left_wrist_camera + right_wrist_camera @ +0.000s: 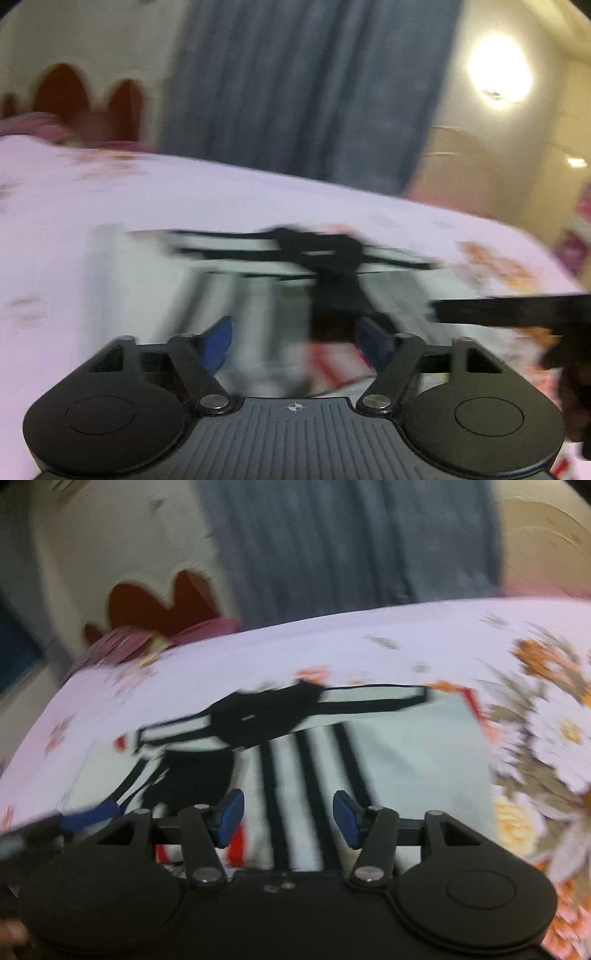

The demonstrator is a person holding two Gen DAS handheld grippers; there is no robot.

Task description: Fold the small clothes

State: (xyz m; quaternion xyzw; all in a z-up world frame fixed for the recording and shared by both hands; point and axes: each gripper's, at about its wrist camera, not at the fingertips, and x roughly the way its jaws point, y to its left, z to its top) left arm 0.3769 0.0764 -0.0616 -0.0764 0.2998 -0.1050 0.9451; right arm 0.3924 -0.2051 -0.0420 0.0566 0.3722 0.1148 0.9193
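On the bed (pixel 369 642), over a pale floral sheet, lies a small white garment (pixel 406 746) with black stripes, black trim and a dark patch near its upper middle. Red shows at its near edge, between the right gripper's fingers and the body of the tool. The right gripper (pixel 288 819) hangs just above the garment's near part with its blue-padded fingers (pixel 231 818) spread wide and nothing between them; three black stripes run through the gap.

From the left wrist view the garment (pixel 258 280) is badly smeared by motion, so only white cloth, black bands and a red edge can be made out. The left gripper (pixel 295 341) is also spread wide, its blue pads (pixel 219 343) holding nothing, with the cloth lying beyond and below them. At that view's right edge a dark blurred bar (pixel 509 312), too smeared to tell what it is, reaches in over the sheet.

Behind the bed hang grey curtains (pixel 306 85), beside a cream wall with dark red arches (pixel 159 605), and a lamp (pixel 498 70) glows at the right.
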